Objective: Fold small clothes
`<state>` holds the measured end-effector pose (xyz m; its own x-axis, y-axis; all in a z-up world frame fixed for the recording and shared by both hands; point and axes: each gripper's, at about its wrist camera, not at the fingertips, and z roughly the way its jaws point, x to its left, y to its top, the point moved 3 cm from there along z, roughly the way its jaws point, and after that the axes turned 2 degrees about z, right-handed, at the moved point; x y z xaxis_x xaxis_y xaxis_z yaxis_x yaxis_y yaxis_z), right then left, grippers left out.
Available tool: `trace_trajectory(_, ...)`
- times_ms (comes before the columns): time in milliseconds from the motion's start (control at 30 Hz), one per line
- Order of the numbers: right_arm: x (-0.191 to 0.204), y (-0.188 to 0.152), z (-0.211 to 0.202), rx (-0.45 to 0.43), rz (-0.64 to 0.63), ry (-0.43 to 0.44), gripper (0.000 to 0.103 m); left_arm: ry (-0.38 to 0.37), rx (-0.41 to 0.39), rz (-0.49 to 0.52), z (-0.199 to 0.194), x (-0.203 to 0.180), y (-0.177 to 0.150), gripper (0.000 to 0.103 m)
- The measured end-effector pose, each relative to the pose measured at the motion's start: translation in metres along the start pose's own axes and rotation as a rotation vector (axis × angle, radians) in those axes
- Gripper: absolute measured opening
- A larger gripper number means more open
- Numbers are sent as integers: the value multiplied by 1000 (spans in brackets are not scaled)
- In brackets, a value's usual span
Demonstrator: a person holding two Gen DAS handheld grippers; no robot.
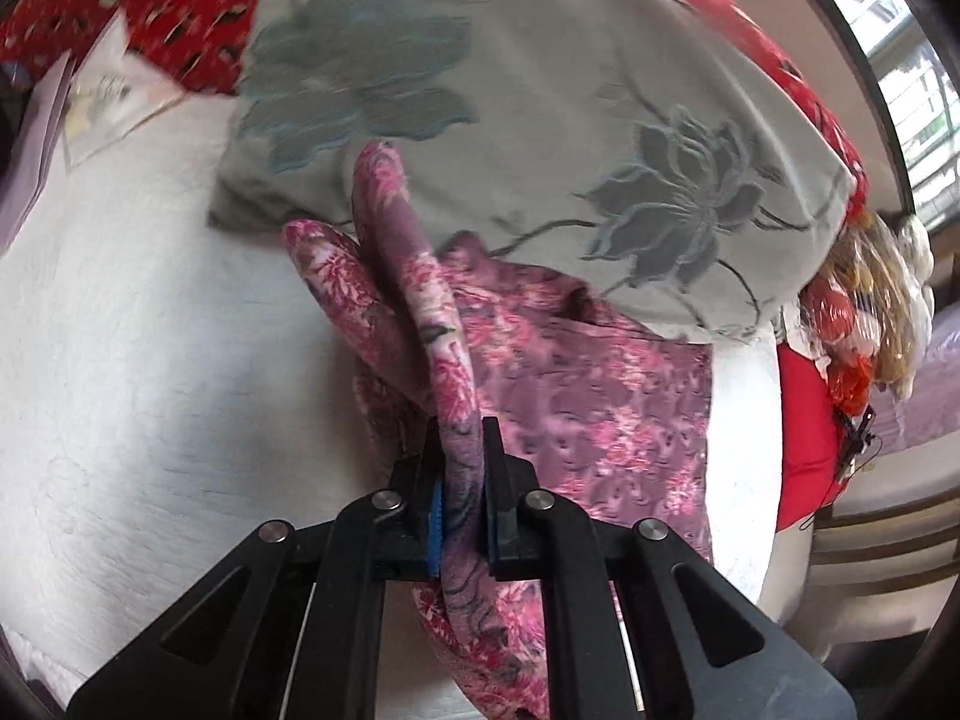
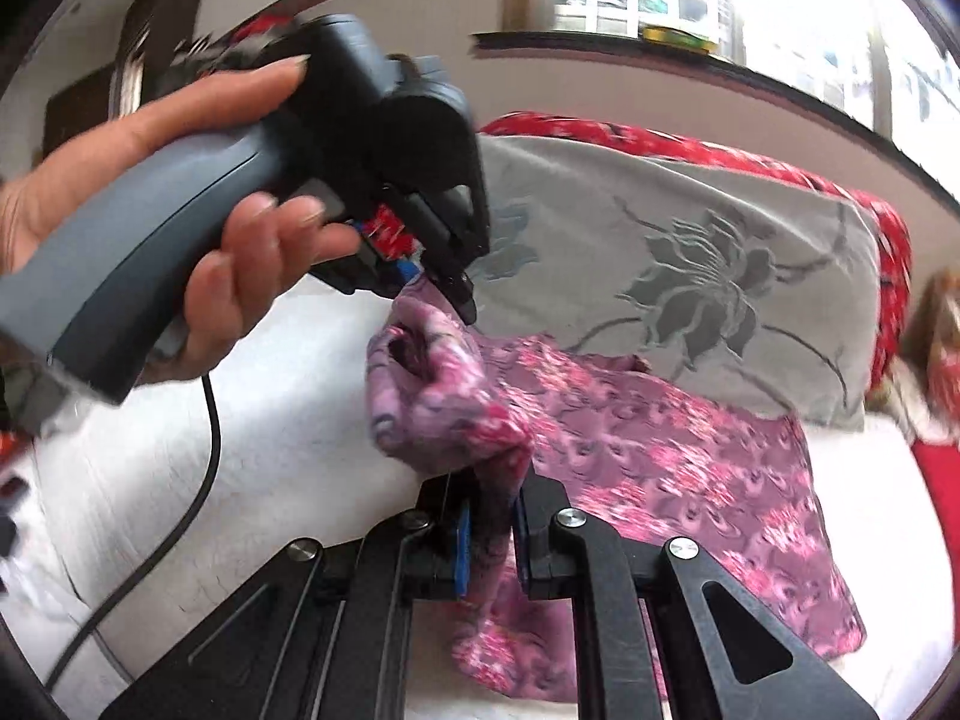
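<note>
Through the left wrist camera, the left gripper (image 1: 462, 474) is clamped on a bunched edge of the pink-and-purple floral garment (image 1: 606, 396), with cloth squeezed between its blue pads (image 1: 436, 525). From there the fabric loops up and away. The rest lies spread on the white bedcover (image 1: 150, 348), its far edge just beside the grey flower-patterned pillow (image 1: 540, 138). A red patterned cloth (image 1: 168, 6) sits behind the pillow.

From the right wrist camera, the right gripper (image 2: 489, 516) is likewise closed on a gathered edge of the same garment (image 2: 660, 450). This view alone shows the other tool: a hand (image 2: 198, 228) holds the left gripper (image 2: 447, 291) by its grey handle above the bed, pinching a raised end of the fabric. A black cable (image 2: 204, 462) trails from it.

Judging by this, both near ends are gripped and raised, so the first fold is starting. The next move calls for carrying both ends together over the spread part, keeping the edge taut and level, and laying it down squarely before releasing.
</note>
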<state>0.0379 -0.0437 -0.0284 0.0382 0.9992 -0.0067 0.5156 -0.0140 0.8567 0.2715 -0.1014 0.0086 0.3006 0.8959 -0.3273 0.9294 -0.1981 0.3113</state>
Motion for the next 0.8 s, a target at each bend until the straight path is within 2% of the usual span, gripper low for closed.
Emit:
trace_trajectory(367, -86, -10, -30, 24, 275, 66, 7, -17, -18, 84, 2, -91, -12, 7)
trace_trajectory(533, -125, -20, -39, 45, 404, 83, 7, -49, 11, 115, 21, -134, -23, 7)
trace_trajectory(800, -188, -47, -44, 86, 600, 80, 7, -52, 74, 159, 64, -188, -42, 6)
